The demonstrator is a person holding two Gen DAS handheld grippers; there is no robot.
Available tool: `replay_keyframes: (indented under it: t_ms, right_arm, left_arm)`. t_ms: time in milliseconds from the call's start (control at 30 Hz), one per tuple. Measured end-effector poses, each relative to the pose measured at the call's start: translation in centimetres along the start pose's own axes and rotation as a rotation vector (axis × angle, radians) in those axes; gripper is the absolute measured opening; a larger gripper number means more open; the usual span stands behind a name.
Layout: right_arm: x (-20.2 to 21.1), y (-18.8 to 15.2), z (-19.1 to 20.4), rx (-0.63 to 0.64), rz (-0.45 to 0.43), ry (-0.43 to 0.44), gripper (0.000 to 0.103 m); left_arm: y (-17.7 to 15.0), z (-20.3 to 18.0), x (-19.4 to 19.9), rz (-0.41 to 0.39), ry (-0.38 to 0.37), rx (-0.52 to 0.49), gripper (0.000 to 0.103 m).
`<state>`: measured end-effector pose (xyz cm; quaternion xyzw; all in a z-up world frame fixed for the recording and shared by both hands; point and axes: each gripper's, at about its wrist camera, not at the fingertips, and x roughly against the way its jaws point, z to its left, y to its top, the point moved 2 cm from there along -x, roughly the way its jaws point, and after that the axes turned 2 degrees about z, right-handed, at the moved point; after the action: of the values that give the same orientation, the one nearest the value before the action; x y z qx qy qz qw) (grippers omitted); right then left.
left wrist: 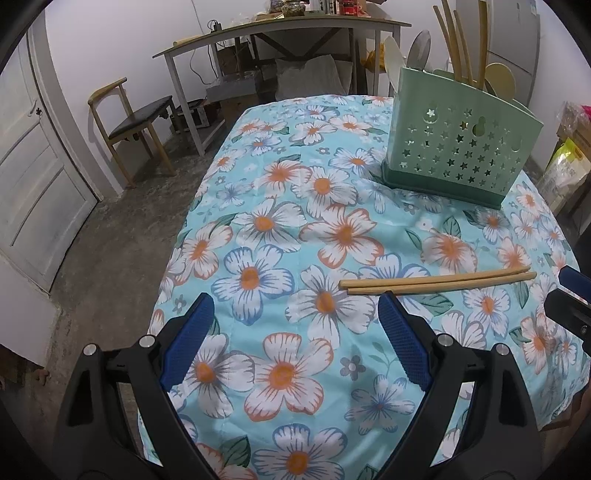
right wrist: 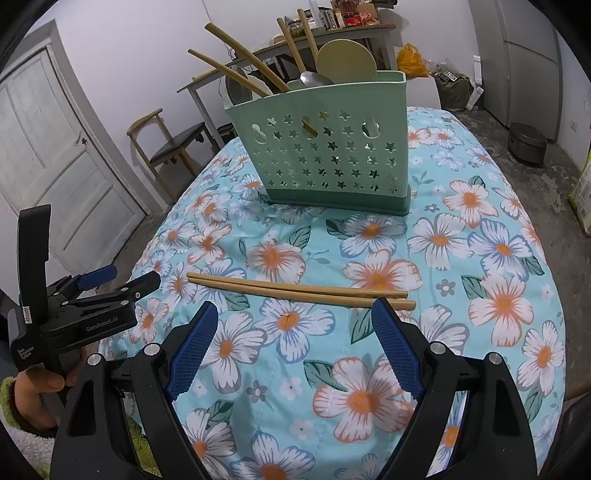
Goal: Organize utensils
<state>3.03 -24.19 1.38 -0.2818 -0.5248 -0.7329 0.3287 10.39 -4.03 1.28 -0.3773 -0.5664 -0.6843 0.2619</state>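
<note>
A pair of wooden chopsticks (left wrist: 436, 281) (right wrist: 295, 290) lies side by side on the floral tablecloth (left wrist: 295, 229) (right wrist: 461, 258). Behind them stands a green utensil holder (left wrist: 461, 147) (right wrist: 328, 147) with star cut-outs, holding more chopsticks, spoons and a flat spatula. My left gripper (left wrist: 295, 306) hovers open above the cloth, its right fingertip just short of the chopsticks' left ends. My right gripper (right wrist: 295, 314) hangs open just in front of the chopsticks, nothing between its blue pads (right wrist: 395, 347). The left gripper (right wrist: 125, 278) also shows at the left of the right wrist view, held by a hand.
A wooden chair (left wrist: 136, 122) and a white door (left wrist: 33, 177) are to the left of the table. A long side table (left wrist: 280, 29) with jars stands against the back wall. Bags (left wrist: 569, 162) sit on the floor at the right.
</note>
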Motion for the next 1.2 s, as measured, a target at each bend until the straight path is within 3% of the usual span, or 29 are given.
replay_keyframes:
  t_ms: [267,600,1000,1200]
  right_arm:
    - [-0.1,-0.1,-0.1,0.001,0.005,-0.003,0.083]
    - [-1.2,-0.2,-0.7,-0.018,0.034,-0.006,0.083]
    - [-1.8,0.2,-0.1,-0.013,0.052,0.006,0.083]
    - [-2.0,0.4,0.1,-0.015,0.055,0.012,0.083]
  left_arm:
    - [-0.4,-0.2,-0.9,0.031,-0.025,0.006,0.086]
    - [-2.6,-0.3,-4.6,0.133,-0.194,0.092,0.091]
    - [-3.8,0.1,-4.1,0.051,-0.273,0.084,0.095]
    - [-3.8,0.7,-4.2,0.060,-0.320,0.094,0.095]
